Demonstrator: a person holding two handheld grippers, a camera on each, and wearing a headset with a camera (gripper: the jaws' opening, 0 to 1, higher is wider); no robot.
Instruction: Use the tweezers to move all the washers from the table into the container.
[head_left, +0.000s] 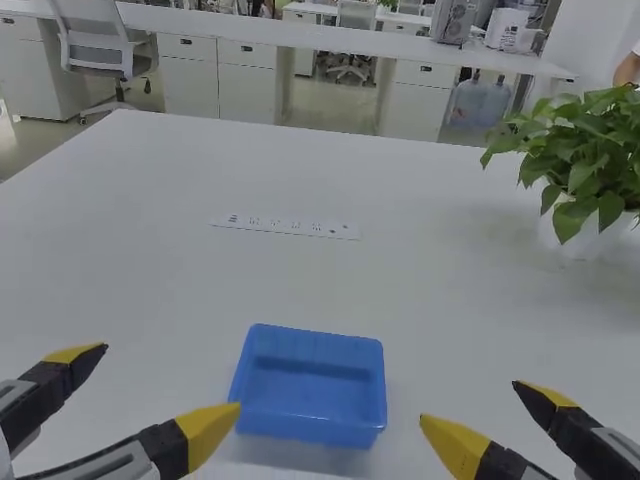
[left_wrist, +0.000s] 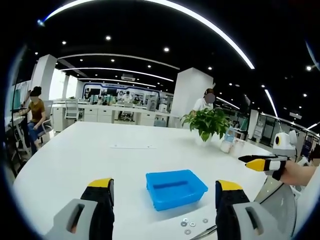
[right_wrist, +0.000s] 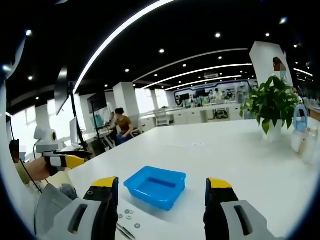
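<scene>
Both pairs of jaws are spread wide and nothing is held between them. The left gripper (left_wrist: 165, 184) and the right gripper (right_wrist: 161, 182) are kept above the near edge of the tabletop (head_left: 150, 250), one on each side of the blue container (head_left: 310, 415), which stands open and appears empty.

In the left gripper view, a few small washers (left_wrist: 192, 225) are seen lying flat on the tabletop just in front of the container, near to one another but not stacked. A thin metal piece (left_wrist: 201, 233) lies beside them at the bottom edge; it is probably the tweezers, though it is too small for this to be said with certainty. The same washers (right_wrist: 128, 215) are seen in the right gripper view, to the left of the container. A potted plant (head_left: 585, 160) stands well apart at the far right.

The task is judged to be at its beginning, with the tweezers not yet taken. For this step, one gripper should be lowered over the tweezers and closed gently across both legs near the middle, so that the tips can be squeezed afterwards. The washers should not be pushed aside during the approach, because they are light and would slide easily.
</scene>
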